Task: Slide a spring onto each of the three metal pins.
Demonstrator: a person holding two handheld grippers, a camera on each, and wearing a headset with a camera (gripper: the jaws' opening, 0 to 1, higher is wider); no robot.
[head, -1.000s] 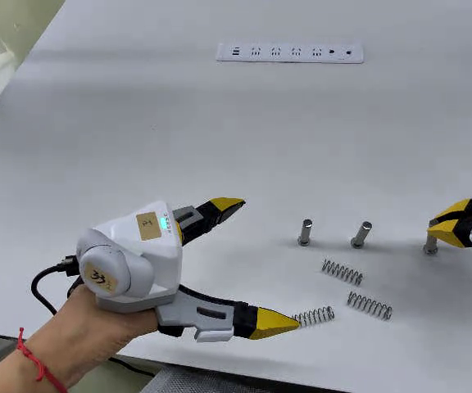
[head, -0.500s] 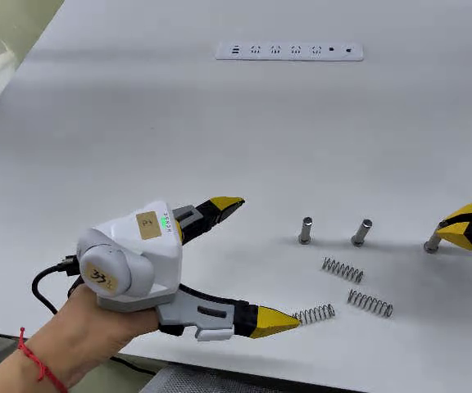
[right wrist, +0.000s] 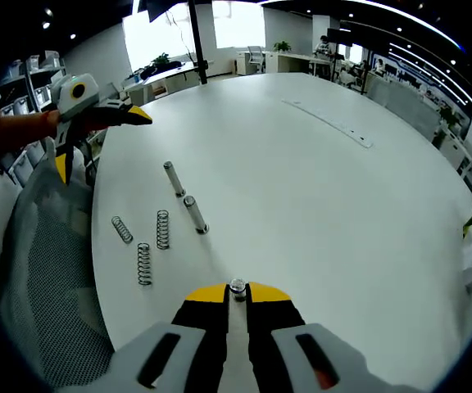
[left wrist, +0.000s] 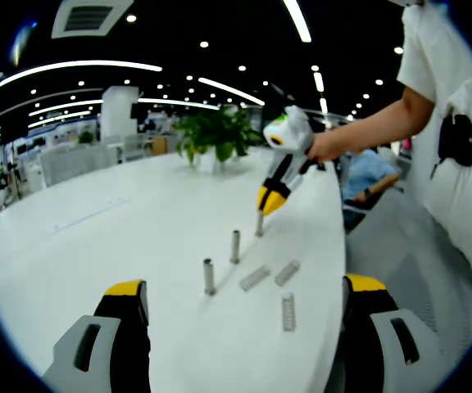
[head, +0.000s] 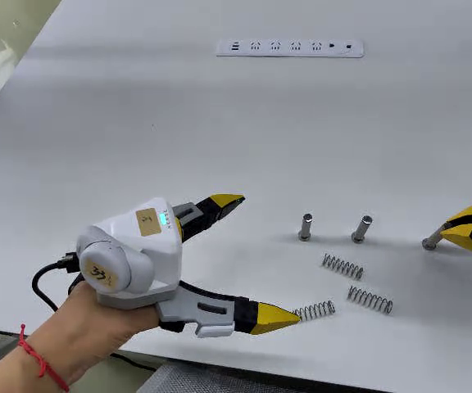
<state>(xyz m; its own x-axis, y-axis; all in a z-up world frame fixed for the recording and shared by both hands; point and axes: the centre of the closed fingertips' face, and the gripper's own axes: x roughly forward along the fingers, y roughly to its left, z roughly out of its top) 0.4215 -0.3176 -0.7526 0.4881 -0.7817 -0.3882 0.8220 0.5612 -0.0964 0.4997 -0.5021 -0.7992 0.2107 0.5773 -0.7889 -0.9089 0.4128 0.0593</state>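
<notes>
Two metal pins (head: 306, 227) (head: 361, 229) stand upright on the white table (head: 138, 131). A third pin (head: 431, 241) leans at the right, and my right gripper (head: 451, 234) is shut on its top end (right wrist: 237, 286). Three springs (head: 342, 267) (head: 370, 300) (head: 314, 311) lie loose in front of the pins. My left gripper (head: 256, 257) hovers wide open left of them, its near fingertip (head: 279, 316) close to the nearest spring, with nothing between its fingers. In the left gripper view the nearest spring (left wrist: 288, 312) lies ahead between the open jaws.
A white power strip (head: 289, 49) lies at the far side of the table. The table's front edge (head: 220, 364) runs just below my left gripper. A mesh chair (right wrist: 47, 311) stands beside the table, and a black cable (head: 43, 282) trails from the left gripper.
My right gripper has drawn to the right, and the third pin in it has tipped from upright to a lean. The left gripper has barely moved.
</notes>
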